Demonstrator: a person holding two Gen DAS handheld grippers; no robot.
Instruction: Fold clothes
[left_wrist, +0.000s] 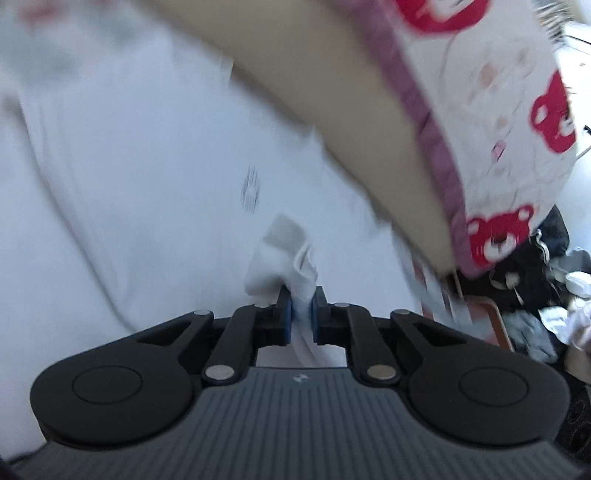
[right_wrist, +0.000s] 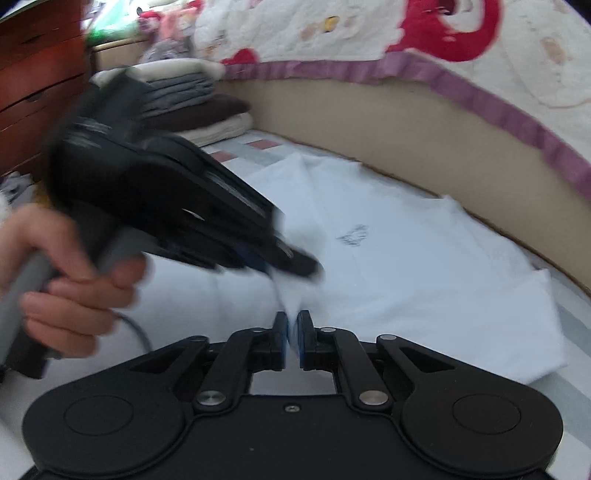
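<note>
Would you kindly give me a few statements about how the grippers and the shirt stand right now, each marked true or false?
1. The left gripper has its jaws shut on a bunch of the white shirt. True.
2. The right gripper is wide open and holds nothing. False: its jaws are shut on white shirt fabric.
3. The shirt lies on a bare wooden floor. False: it lies on a bed, beside a beige edge.
4. A pile of folded clothes sits behind the shirt. True.
5. The blanket with red bears is plain blue. False: it is cream with a purple border.
</note>
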